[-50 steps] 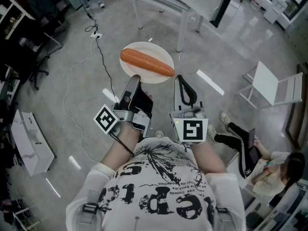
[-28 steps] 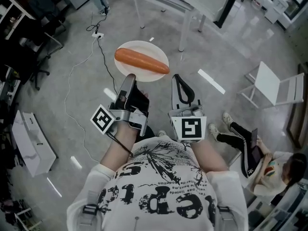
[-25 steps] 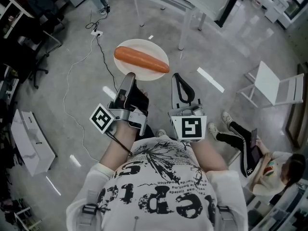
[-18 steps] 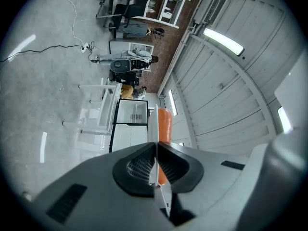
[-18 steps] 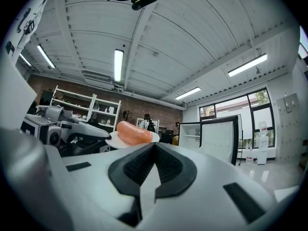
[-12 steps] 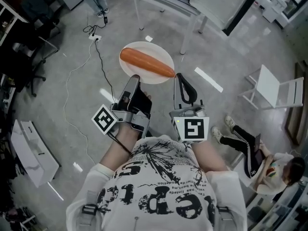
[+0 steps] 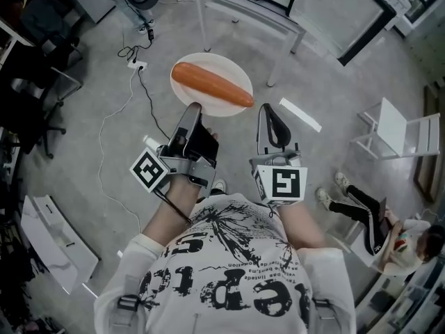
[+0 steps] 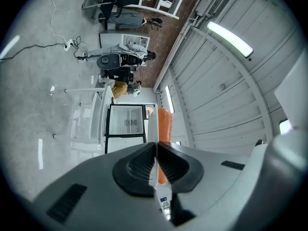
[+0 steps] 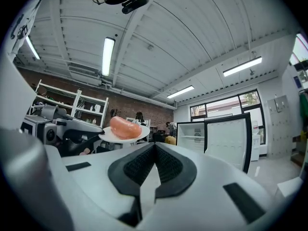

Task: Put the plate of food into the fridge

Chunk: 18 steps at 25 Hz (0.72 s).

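A white plate (image 7: 201,103) carrying a long orange sausage (image 7: 212,84) hangs over the grey floor in the head view. My left gripper (image 7: 193,110) is shut on the plate's near rim. In the left gripper view the plate (image 8: 152,124) shows edge-on between the closed jaws, with the sausage (image 8: 164,126) beside it. My right gripper (image 7: 271,111) is shut on nothing, just right of the plate. The right gripper view shows the plate (image 9: 137,134) and sausage (image 9: 125,127) to the left, and a fridge (image 9: 224,138) with its door open ahead to the right.
A white table (image 7: 243,9) on thin legs stands just beyond the plate, with a black-framed panel (image 7: 334,12) behind it. A white chair (image 7: 400,127) and a seated person (image 7: 379,218) are at the right. A cable (image 7: 115,110) runs over the floor at the left.
The floor has slid under me: the table and the black-framed panel lie nearer and the chair has shifted right. The plate stays in the left gripper; both grippers keep their places.
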Motion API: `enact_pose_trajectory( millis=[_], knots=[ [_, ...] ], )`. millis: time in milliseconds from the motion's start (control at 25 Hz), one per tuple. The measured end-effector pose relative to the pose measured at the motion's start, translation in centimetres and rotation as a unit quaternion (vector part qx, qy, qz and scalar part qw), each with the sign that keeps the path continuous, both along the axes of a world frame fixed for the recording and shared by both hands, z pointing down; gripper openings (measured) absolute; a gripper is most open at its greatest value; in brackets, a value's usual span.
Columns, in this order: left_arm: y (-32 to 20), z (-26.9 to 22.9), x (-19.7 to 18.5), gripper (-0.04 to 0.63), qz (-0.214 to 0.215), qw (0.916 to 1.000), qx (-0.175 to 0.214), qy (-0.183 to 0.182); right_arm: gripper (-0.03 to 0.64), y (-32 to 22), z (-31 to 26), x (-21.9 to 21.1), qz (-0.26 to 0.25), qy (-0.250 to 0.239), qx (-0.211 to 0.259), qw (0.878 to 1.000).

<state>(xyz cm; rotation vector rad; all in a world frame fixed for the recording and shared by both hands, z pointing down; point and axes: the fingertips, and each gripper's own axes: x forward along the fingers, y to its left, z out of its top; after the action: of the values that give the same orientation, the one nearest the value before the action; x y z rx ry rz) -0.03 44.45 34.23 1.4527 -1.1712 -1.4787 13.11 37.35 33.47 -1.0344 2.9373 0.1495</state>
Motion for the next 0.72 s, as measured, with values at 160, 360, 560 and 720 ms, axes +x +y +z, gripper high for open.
enact_pose_trajectory(
  millis=[160, 360, 560, 720],
  knots=[
    [-0.2, 0.7, -0.2, 0.023, 0.012, 0.9999, 0.000, -0.010, 0.000, -0.4, 1.6, -0.4, 0.015, -0.010, -0.021, 1.000],
    [-1.7, 1.0, -2.3, 0.023, 0.024, 0.9997, -0.001, -0.006, 0.000, -1.7, 2.2, -3.0, 0.021, -0.001, -0.027, 0.999],
    [-6.5, 0.6, -5.3, 0.023, 0.024, 0.9996, -0.006, 0.012, 0.000, -6.7, 1.4, -6.4, 0.015, 0.008, -0.030, 0.999],
    [-10.4, 1.2, -5.8, 0.023, 0.013, 0.9998, -0.012, 0.014, 0.000, -10.7, 1.7, -7.1, -0.002, 0.000, -0.042, 0.999]
  ],
)
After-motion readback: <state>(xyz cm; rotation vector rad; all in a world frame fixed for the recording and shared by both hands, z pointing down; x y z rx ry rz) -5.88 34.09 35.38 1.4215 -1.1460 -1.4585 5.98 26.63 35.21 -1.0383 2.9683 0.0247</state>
